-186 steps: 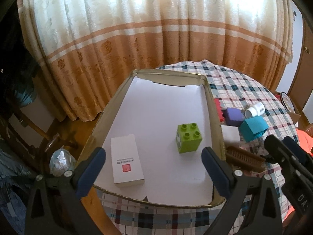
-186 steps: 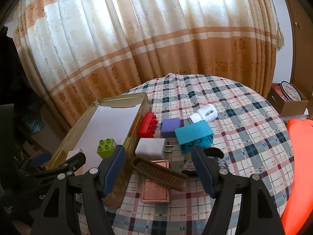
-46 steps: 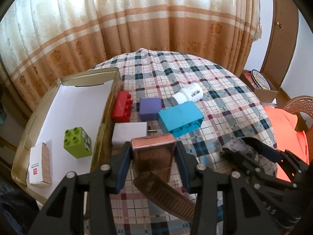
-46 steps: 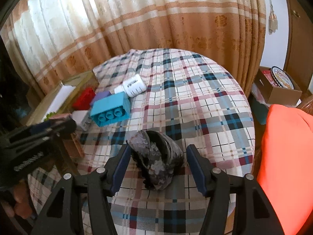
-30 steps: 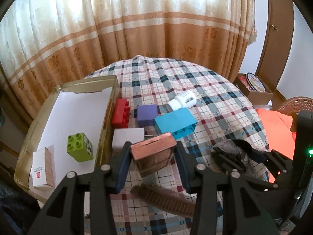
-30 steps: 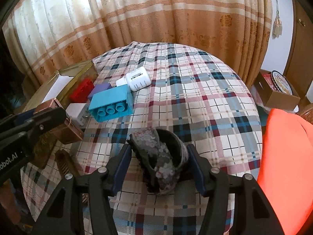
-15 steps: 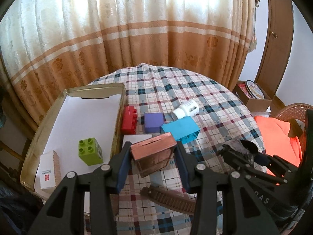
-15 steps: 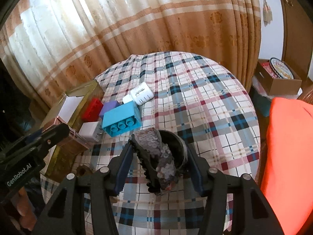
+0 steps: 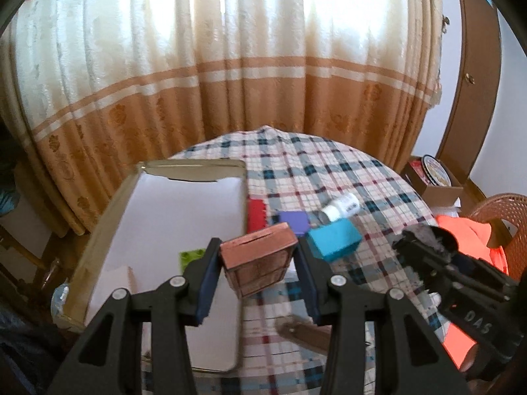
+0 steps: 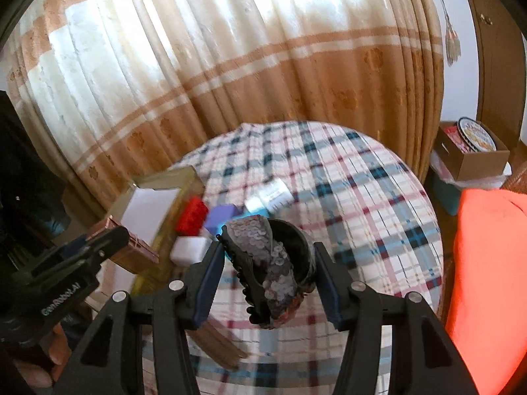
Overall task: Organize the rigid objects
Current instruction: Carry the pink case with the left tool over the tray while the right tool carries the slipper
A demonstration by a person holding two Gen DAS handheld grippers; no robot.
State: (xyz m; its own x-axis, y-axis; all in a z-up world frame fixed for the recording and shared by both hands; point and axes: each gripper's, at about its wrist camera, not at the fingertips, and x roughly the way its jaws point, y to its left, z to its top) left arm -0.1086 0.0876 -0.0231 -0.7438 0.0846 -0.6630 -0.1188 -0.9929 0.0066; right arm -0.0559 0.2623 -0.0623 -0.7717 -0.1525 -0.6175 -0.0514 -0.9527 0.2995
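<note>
Left tool (image 9: 257, 275): clamped on copper-brown box (image 9: 258, 265), lifted above bench (image 9: 329, 171) beside tray (image 9: 184, 204), long axis running away, slotted end tilted up. Right tool (image 10: 268, 271): gripping sequined hair claw (image 10: 273, 263), teeth leftward, long axis away, above bench

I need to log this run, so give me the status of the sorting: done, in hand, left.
Done: a green block and a white box lie in the tray.
In hand: the left gripper holds a copper case; the right gripper holds a sequined hair clip, both lifted.
Left on the tablecloth: red block, purple block, blue block, white bottle, white adapter, brown comb.
</note>
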